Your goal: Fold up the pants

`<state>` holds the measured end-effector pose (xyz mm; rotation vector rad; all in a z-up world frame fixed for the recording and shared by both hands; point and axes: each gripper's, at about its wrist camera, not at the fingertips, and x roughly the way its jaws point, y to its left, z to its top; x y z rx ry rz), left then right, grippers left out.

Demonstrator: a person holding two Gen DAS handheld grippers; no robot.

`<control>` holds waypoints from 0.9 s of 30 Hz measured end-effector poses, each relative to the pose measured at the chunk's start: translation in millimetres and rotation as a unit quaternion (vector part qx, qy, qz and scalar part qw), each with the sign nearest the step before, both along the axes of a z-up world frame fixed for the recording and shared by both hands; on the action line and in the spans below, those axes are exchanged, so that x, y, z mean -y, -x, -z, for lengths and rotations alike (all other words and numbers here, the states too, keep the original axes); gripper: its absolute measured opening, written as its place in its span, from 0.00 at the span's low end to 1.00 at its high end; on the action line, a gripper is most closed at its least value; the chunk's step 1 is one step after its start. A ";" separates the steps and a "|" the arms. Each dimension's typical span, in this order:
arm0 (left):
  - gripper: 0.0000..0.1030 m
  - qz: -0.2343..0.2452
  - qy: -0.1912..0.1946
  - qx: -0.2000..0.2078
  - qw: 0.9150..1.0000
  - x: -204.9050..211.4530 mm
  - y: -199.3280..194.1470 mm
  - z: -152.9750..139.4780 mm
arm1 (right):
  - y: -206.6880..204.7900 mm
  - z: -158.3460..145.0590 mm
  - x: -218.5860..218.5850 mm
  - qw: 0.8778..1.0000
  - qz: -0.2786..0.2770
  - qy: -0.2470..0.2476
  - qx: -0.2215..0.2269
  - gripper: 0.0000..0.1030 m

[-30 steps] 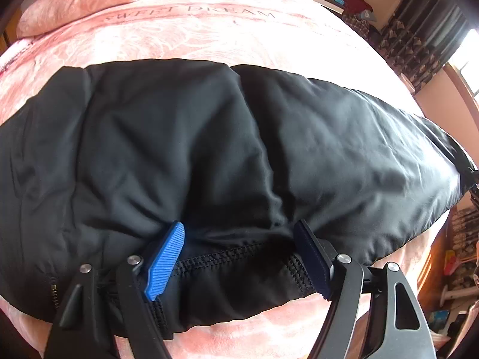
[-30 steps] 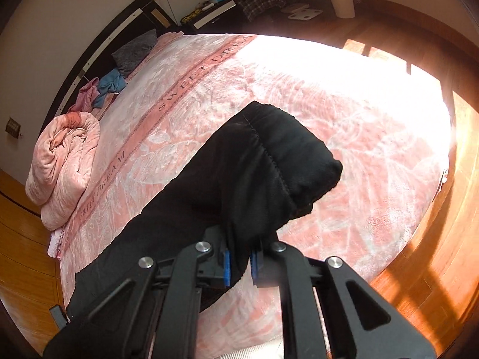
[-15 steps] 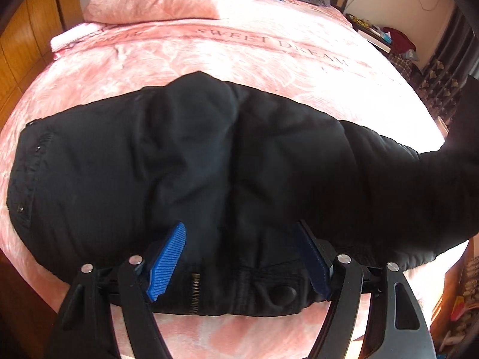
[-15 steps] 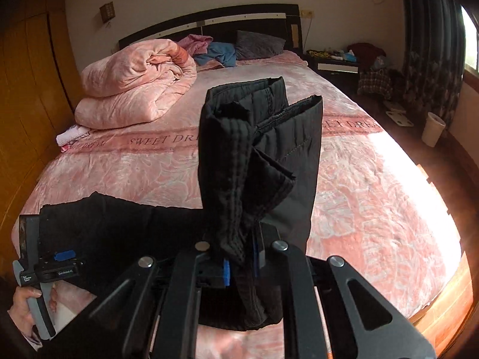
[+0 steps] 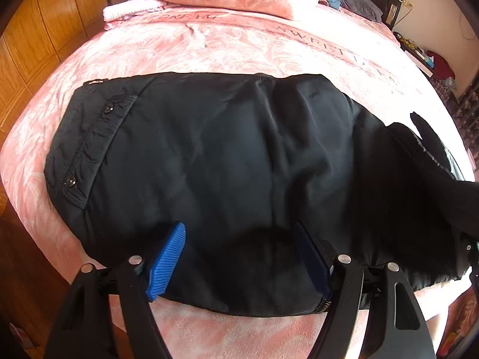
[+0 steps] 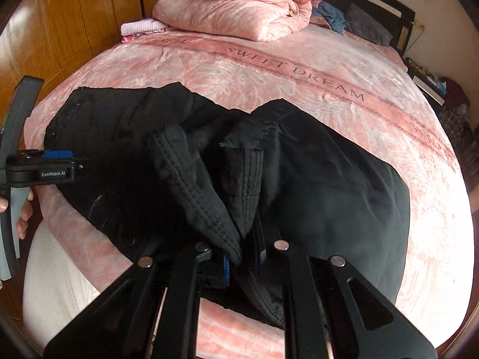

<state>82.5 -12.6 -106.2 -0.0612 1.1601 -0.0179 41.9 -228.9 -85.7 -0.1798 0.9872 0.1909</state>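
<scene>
Black pants (image 5: 239, 149) lie across the pink bed, the waistband with its snaps (image 5: 86, 149) at the left. My left gripper (image 5: 239, 257) hovers open over the pants' near edge, blue pads (image 5: 166, 260) wide apart and gripping nothing. In the right wrist view my right gripper (image 6: 241, 257) is shut on the stitched leg cuffs (image 6: 209, 185), holding them up above the pants (image 6: 344, 179), whose legs are doubled back toward the waist. At the left edge of that view is the left gripper (image 6: 45, 164), held by a hand (image 6: 24, 209).
A folded pink quilt (image 6: 239, 9) and a small folded cloth (image 6: 140, 27) sit at the head of the bed (image 6: 299, 74). Wooden wardrobe doors (image 6: 74, 15) stand to the left. A nightstand (image 6: 428, 86) with clutter is at the far right.
My right gripper has swung the leg cuffs from the foot end across toward the waistband, rolling as it went. The left gripper slid left along the pants, still open.
</scene>
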 end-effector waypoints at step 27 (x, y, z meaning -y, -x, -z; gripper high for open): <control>0.81 0.005 0.009 -0.018 1.000 2.6 -8.7 6.9 | 6.9 25.3 1.7 0.994 -0.004 -0.072 -0.077 0.45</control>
